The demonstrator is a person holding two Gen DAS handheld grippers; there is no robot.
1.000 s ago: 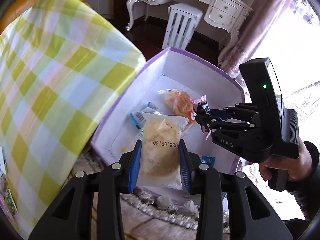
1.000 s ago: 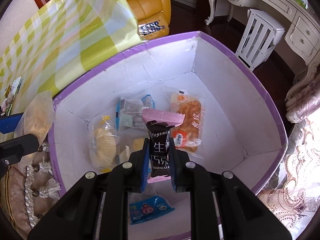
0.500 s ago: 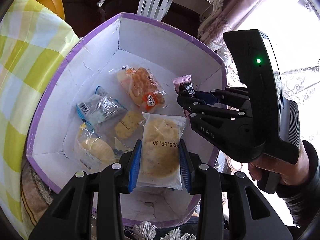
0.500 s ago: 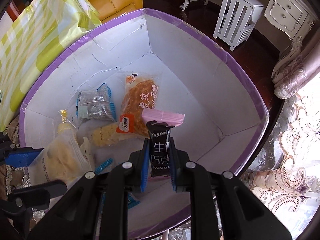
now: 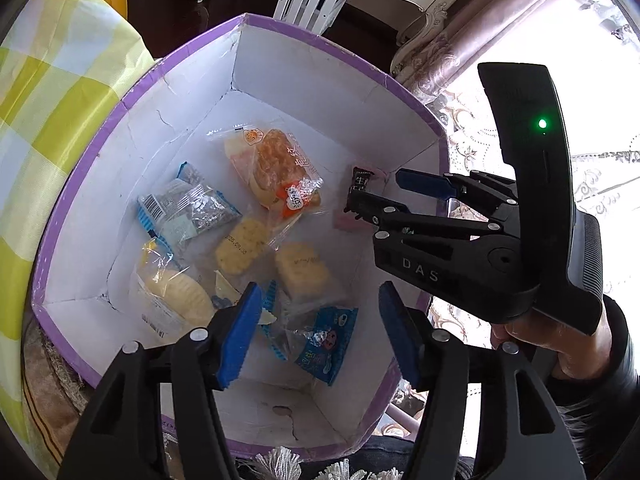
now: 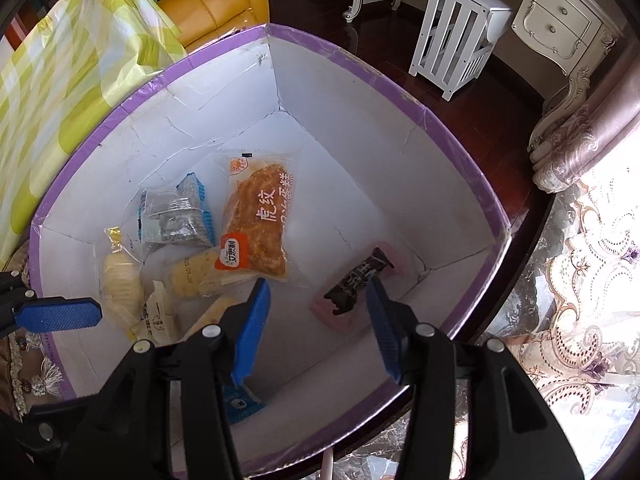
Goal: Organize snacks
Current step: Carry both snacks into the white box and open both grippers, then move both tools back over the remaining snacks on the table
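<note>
A white box with a purple rim [image 5: 340, 52] [image 6: 360, 64] lies under both grippers. My left gripper [image 5: 320, 300] hangs over its near side, jaws opening, nothing pressed between the pads. The round yellow cake pack [image 5: 302, 268] lies loose on the box floor below it. My right gripper [image 6: 318, 292] [image 5: 376, 194] is over the right corner, jaws also opening. The dark chocolate bar with pink ends [image 6: 356, 280] [image 5: 360, 182] rests on the floor beneath, free of the pads. One left gripper pad [image 6: 56, 316] shows at the left edge.
Also in the box are an orange cake pack [image 5: 276, 172], a silver-blue packet [image 5: 188, 208], yellow biscuits [image 5: 240, 244] and a blue packet [image 5: 320, 340]. A yellow checked cloth [image 5: 60, 100] borders the left. A white stool [image 6: 452, 40] and curtain [image 6: 580, 240] stand beyond.
Both grippers came over the box and their jaws spread. The cake pack left the left pads and the chocolate bar left the right pads; both now lie in the box.
</note>
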